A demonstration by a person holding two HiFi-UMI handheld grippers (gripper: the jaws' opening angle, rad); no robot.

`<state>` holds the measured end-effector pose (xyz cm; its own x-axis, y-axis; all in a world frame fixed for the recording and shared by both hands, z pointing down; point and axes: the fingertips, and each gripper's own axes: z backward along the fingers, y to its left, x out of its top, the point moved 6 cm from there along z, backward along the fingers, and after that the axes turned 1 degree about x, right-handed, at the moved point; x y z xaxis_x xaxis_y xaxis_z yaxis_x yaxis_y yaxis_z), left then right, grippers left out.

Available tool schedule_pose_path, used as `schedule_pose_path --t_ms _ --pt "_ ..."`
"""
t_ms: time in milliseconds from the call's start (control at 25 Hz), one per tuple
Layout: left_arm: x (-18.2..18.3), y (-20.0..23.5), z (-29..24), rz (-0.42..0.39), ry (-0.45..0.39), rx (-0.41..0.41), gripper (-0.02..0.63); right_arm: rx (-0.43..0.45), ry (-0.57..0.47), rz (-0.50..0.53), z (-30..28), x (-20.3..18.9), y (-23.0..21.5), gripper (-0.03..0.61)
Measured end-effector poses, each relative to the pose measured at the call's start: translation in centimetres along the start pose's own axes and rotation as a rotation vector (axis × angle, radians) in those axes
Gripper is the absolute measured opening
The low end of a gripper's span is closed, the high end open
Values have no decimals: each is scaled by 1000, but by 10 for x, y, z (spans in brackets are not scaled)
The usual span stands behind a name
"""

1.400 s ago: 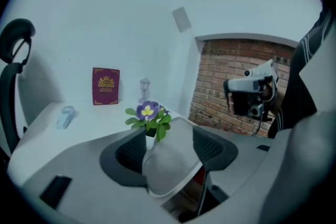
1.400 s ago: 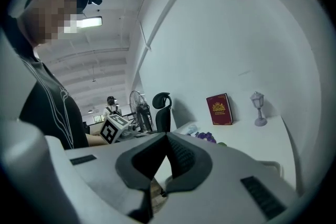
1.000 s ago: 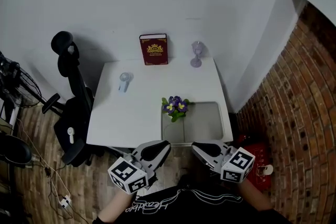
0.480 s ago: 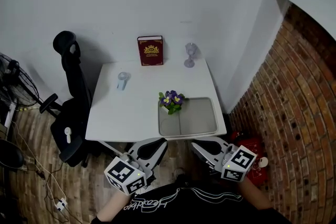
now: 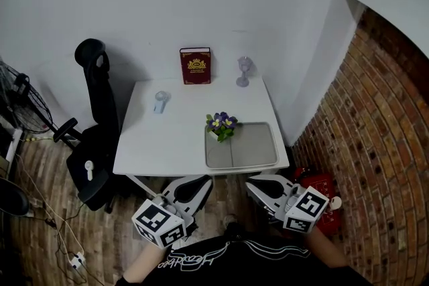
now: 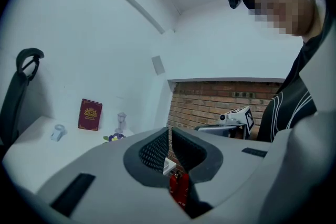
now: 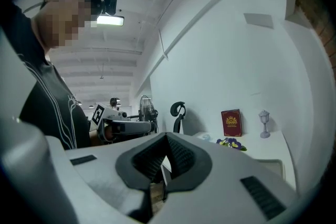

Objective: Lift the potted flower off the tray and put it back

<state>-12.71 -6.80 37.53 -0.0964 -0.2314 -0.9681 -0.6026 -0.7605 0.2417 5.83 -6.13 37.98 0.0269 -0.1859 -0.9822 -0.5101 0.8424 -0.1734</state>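
**Potted flower** [image 5: 221,124]. Small pot with purple and yellow blooms over green leaves. Upright at the far left corner of the tray [image 5: 251,151], apparently within the rim; exact seat against the rim too small to tell.

**Container: tray.** Shallow, grey, rectangular, at the near right of the white counter [image 5: 167,137]. Contents: the potted flower only. Nothing else seen in it.

**Container: pot.** Contents: the flowers and leaves. Soil not visible under the foliage.

**Left gripper** [image 6: 169,131]. Jaws closed tip to tip, nothing between them. Held level, short of the counter's near edge and well apart from the flower.

**Right gripper** [image 7: 166,138]. Jaws likewise together, gripping nothing. Level, beside the left gripper and equally well apart from the flower.

**Step in hand.** Not settled by the scene. Flower on the tray, as the end of the task would leave it. Both pairs of jaws shut, empty and away from it. Fits a stage ahead of the lift as well as one following the put-back, so no next move entered.

**Elsewhere on the counter.**
- Red book [image 5: 195,65], upright against the wall.
- Small lamp figurine [image 5: 242,70], just right of the book.
- Small pale-blue object [image 5: 160,102], toward the far left, kind unclear.

**Off the counter.**
- Black office chair [image 5: 100,130], at the left.
- Floor fan [image 5: 23,107], beyond the chair.
- Brick wall [image 5: 375,117], at the right.
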Motion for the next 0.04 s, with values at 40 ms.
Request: schedule_pose_path --t_ms 40 --pt "1 -1 3 -1 1 -1 44 1 -3 2 0 1 3 2"
